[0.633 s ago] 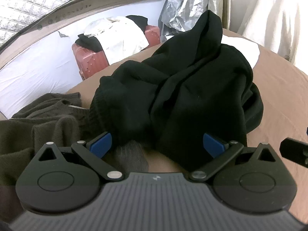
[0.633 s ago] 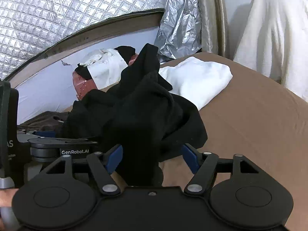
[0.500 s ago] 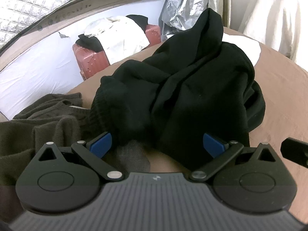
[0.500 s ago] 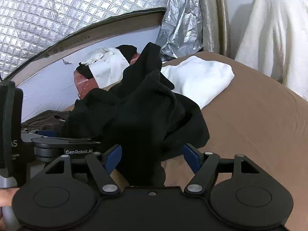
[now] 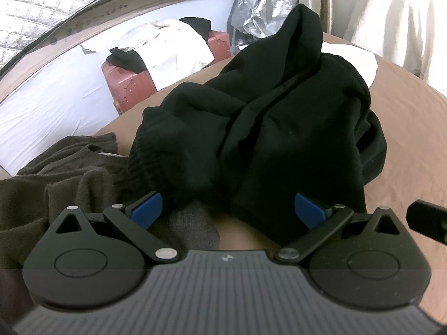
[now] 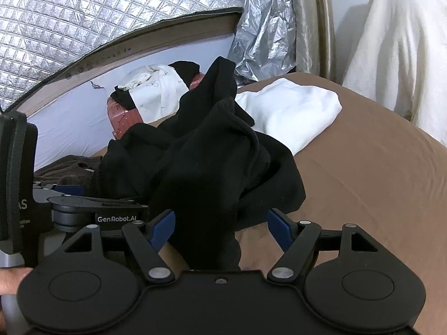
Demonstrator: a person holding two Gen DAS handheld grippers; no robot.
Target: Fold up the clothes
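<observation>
- Left tool (image 5: 227, 209): spread as wide as it goes, blue pads clear of cloth on both sides, black garment (image 5: 265, 128) bunched just ahead and between them; no different from half a second back.
- Right tool (image 6: 220, 224): wide too, a hanging fold of the black garment (image 6: 201, 173) draped down between its fingers, not pinched; same stance as a moment ago.
- Black garment: heaped on the brown bed (image 6: 377, 173), slightly nearer and fuller in both views than before, so both tools edging in toward it.
- Beside the black garment: olive sweater (image 5: 56, 178) on its left, grey sock (image 5: 192, 229) at its near edge, folded white cloth (image 6: 293, 111) behind it to the right, pink suitcase (image 5: 128, 81) further behind.
- Meaning for the fold: nothing gripped yet, pile still crumpled, likely an approach to pick two edges and spread it flat.
</observation>
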